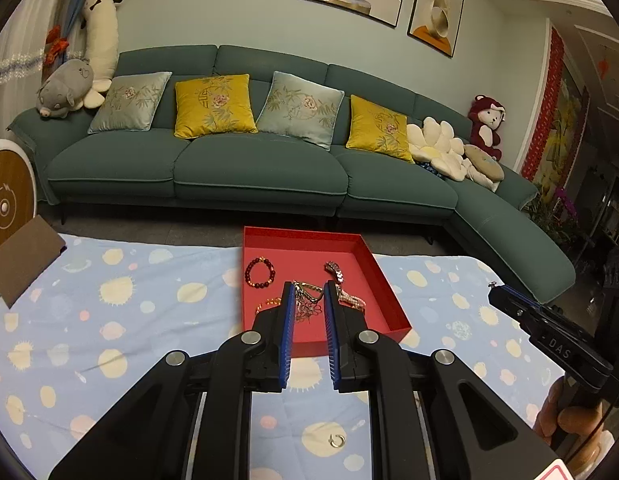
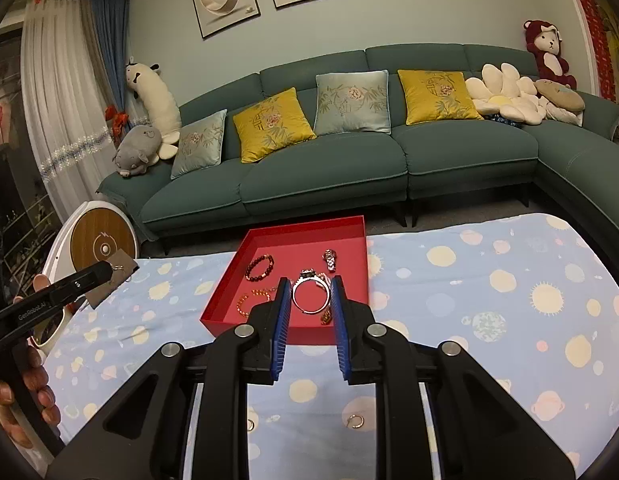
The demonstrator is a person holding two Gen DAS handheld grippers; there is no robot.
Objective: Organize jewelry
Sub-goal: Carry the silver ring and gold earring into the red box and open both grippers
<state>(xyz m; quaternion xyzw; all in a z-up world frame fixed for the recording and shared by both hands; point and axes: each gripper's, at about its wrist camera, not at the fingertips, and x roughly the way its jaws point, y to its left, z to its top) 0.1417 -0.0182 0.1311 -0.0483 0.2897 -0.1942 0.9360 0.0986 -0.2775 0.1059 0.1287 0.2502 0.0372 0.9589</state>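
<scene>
A red tray (image 1: 383,280) (image 2: 229,280) lies on the blue patterned cloth. It holds a dark red bead bracelet (image 1: 260,273) (image 2: 260,267), an orange bead bracelet (image 2: 249,300), a small watch piece (image 2: 330,259) and a pearl strand (image 1: 351,300). My left gripper (image 1: 307,300) is shut on a gold filigree necklace (image 1: 305,304) over the tray. My right gripper (image 2: 310,296) is shut on a silver watch (image 2: 310,292) over the tray. Small rings (image 1: 336,440) (image 2: 355,421) lie on the cloth close to me.
A brown card (image 1: 23,260) (image 2: 113,276) sits at the cloth's left end. A green sofa (image 1: 249,160) with cushions stands beyond the table. A white round device (image 2: 97,240) stands at the left. The other gripper shows at each view's edge (image 1: 549,332) (image 2: 49,300).
</scene>
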